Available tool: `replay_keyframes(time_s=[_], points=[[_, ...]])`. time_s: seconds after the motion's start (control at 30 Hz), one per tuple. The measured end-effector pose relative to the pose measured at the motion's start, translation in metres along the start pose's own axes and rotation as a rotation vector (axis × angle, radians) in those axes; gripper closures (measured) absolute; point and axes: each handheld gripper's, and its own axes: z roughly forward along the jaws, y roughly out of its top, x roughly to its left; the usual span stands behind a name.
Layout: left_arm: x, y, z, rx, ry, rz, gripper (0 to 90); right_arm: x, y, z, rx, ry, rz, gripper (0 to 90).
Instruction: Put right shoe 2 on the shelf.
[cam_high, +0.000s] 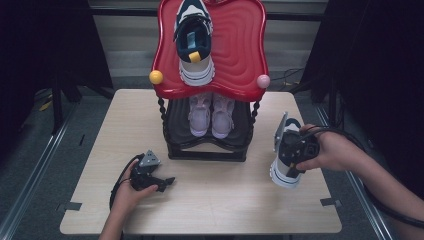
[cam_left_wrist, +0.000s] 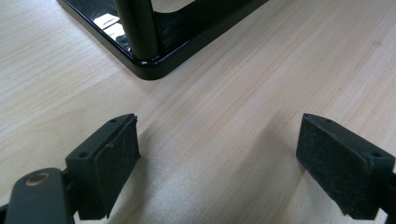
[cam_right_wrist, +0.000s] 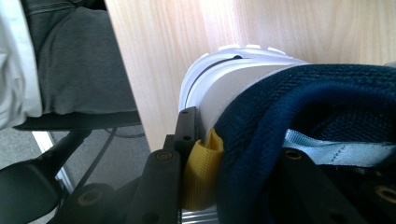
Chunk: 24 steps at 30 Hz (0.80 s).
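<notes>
A navy and white sneaker (cam_high: 285, 174) hangs toe-down over the table's right side, its sole just above the wood. My right gripper (cam_high: 294, 154) is shut on its heel collar. In the right gripper view one jaw lies outside the heel beside the yellow pull tab (cam_right_wrist: 203, 172) and the other inside the navy collar (cam_right_wrist: 289, 88). Its matching sneaker (cam_high: 194, 40) stands on the red top tray (cam_high: 240, 50) of the shoe rack. My left gripper (cam_high: 167, 182) rests on the table in front of the rack, open, with bare wood between its pads (cam_left_wrist: 116, 158).
A pair of pink shoes (cam_high: 211, 114) sits on the rack's black lower shelf (cam_high: 175, 122). The rack's black base corner (cam_left_wrist: 154, 70) lies just ahead of the left gripper. A yellow ball (cam_high: 156, 77) and a pink ball (cam_high: 263, 81) cap the tray's front corners.
</notes>
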Motion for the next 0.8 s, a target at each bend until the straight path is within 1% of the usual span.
replay_keyframes(time_s=[0.03,0.07,0.17,0.2,0.23,0.33,0.37,0.4,0.43,0.47,0.5,0.53,0.63,0.67,0.7,0.77,0.8], points=[[0.000,0.000,0.000,0.000,0.000,0.000,12.7,0.001,0.000,-0.005,0.004,0.002,0.002,71.7],[0.000,0.000,0.000,0.000,0.000,0.000,12.7,0.002,0.000,-0.009,0.001,0.000,-0.009,71.7],[0.000,0.000,0.000,0.000,0.000,0.000,12.7,0.005,0.001,-0.027,-0.005,-0.007,-0.015,71.8],[0.000,0.000,0.000,0.000,0.000,0.000,12.7,0.006,0.001,-0.034,-0.013,-0.017,-0.021,71.8],[0.000,0.000,0.000,0.000,0.000,0.001,12.7,0.007,0.001,-0.040,-0.014,-0.022,-0.013,71.8],[0.000,0.000,0.000,0.000,0.000,0.000,12.7,0.010,0.001,-0.060,-0.015,-0.050,-0.017,71.8],[0.000,0.000,0.000,0.000,0.000,0.000,12.7,0.010,0.001,-0.067,-0.025,-0.060,-0.029,71.8],[0.000,0.000,0.000,0.000,0.000,0.001,12.7,0.012,0.001,-0.074,-0.027,-0.066,-0.015,71.8],[0.000,0.000,0.000,0.000,0.000,0.001,12.7,0.013,0.002,-0.081,-0.017,-0.075,-0.016,71.8],[0.000,0.000,0.000,0.000,0.000,0.000,12.7,0.013,0.003,-0.087,-0.019,-0.086,-0.030,71.8],[0.000,0.000,0.000,0.000,0.000,0.001,12.7,0.015,0.003,-0.094,-0.019,-0.093,-0.029,71.8],[0.000,0.000,0.000,0.000,-0.002,-0.005,12.7,0.015,0.004,-0.102,-0.014,-0.097,-0.031,71.8],[0.000,0.000,0.000,0.001,0.000,-0.001,12.7,0.017,0.007,-0.123,-0.015,-0.111,-0.043,71.8],[0.000,0.000,0.000,0.001,0.000,0.000,12.7,0.017,0.009,-0.131,-0.007,-0.116,-0.047,71.8],[0.000,0.000,0.000,0.001,0.000,0.000,12.7,0.018,0.010,-0.138,-0.018,-0.127,-0.047,71.9],[0.000,0.000,0.000,0.004,0.000,0.007,12.7,0.019,0.013,-0.153,-0.004,-0.147,-0.051,71.8],[0.000,0.000,0.000,0.005,0.000,0.008,12.7,0.020,0.014,-0.159,-0.014,-0.159,-0.044,71.9]])
